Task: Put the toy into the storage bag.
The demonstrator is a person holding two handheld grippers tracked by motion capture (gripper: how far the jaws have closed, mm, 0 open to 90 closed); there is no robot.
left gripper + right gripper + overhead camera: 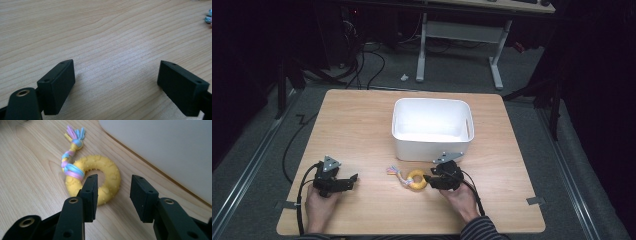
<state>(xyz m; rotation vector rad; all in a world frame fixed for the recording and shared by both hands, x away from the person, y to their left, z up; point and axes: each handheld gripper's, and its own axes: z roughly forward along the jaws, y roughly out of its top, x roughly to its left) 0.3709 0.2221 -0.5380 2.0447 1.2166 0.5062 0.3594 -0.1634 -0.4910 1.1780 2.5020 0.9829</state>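
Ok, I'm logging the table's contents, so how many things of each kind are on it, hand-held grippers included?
Yellow ring toy with rope tail: 1
White bin: 1
Hand-held grippers: 2, the left hand-held gripper and the right hand-held gripper, both open
Total: 4

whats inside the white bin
The white bin looks empty: its far and side inner walls and most of its floor show bare in the high view. The near wall hides the strip of floor just behind it, so anything small there cannot be seen.
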